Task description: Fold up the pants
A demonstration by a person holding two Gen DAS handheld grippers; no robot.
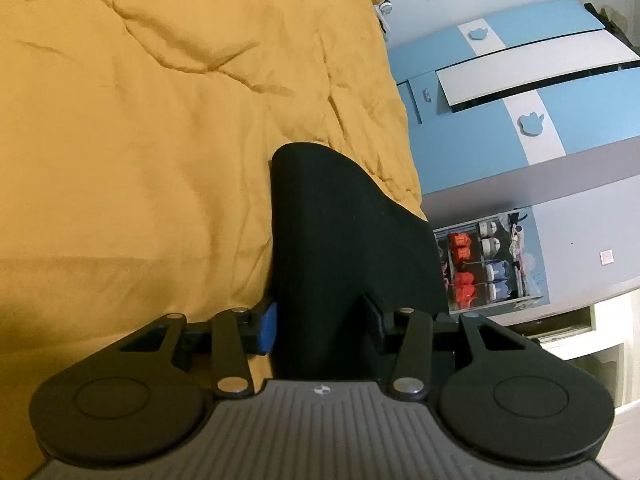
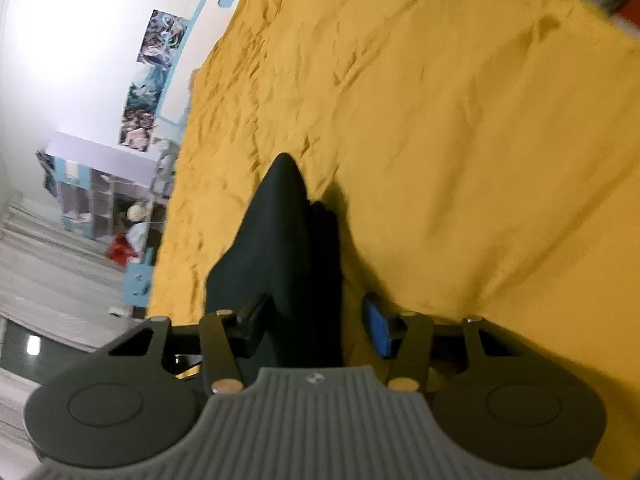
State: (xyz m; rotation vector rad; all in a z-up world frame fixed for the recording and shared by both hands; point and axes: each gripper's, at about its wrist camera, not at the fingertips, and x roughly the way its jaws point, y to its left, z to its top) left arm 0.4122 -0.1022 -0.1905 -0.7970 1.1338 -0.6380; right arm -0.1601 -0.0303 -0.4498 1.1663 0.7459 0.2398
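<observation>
The black pants [image 1: 340,240] hang over the yellow bedcover [image 1: 160,140]. In the left wrist view the cloth runs between the jaws of my left gripper [image 1: 320,328], which are closed on it; a blue pad [image 1: 269,328] shows at the left. In the right wrist view the pants [image 2: 280,248] lie as a bunched, pointed fold between the jaws of my right gripper [image 2: 316,328]. The left finger touches the cloth, while the blue pad [image 2: 378,330] stands a little apart from it.
The yellow bedcover [image 2: 440,140] is wrinkled. A blue and white wardrobe [image 1: 520,92] and a shelf with shoes [image 1: 484,260] stand past the bed's edge. Posters [image 2: 152,80] hang on the wall, with shelves [image 2: 100,200] and grey floor below.
</observation>
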